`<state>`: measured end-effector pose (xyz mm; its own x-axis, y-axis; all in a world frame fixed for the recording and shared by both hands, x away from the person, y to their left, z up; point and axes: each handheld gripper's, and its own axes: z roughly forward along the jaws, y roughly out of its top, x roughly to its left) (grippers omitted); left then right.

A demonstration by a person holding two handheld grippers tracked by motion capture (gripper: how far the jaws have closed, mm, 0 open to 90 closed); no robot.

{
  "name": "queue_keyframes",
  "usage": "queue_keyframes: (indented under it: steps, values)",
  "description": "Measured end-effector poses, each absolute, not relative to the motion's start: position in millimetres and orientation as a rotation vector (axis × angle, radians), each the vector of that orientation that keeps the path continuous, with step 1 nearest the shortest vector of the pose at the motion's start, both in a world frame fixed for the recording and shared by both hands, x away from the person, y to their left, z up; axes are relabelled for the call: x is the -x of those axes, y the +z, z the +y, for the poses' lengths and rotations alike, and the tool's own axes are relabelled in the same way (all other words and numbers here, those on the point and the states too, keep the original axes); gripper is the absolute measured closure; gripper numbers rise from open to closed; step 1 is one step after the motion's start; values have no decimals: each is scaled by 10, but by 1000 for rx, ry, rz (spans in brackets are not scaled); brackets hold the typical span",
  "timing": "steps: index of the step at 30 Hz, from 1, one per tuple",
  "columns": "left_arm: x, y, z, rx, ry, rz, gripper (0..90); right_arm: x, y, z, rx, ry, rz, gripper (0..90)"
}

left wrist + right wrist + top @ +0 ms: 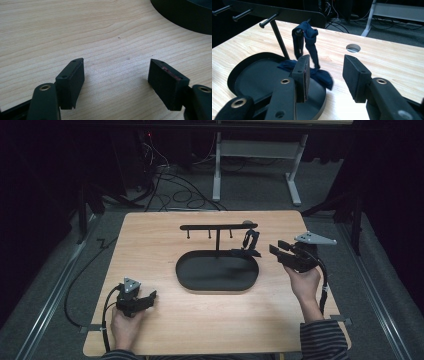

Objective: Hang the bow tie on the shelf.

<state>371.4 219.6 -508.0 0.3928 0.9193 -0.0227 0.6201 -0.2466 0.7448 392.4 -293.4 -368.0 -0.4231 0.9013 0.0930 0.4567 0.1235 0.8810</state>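
My right gripper [324,75], jaws wide and empty, faces the blue strap [308,42], seemingly hung on the rack's peg [298,31]; the high view shows them apart.

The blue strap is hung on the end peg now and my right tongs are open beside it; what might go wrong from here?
The strap hangs from the last peg near its tip, so it may slip off. Its tail lies over the tray rim, close to the right tongs, which could snag it and tug the rack.

Both the left gripper [145,298] and right gripper [278,247] have jaws apart, empty.
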Motion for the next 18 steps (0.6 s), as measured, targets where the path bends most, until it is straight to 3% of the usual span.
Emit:
queue_keyframes:
  steps: [18]
  values:
    - [-3714,-5081,2191,-1971,563,1315,300,-3622,-3727,-3103,-1310,1274,1903,579]
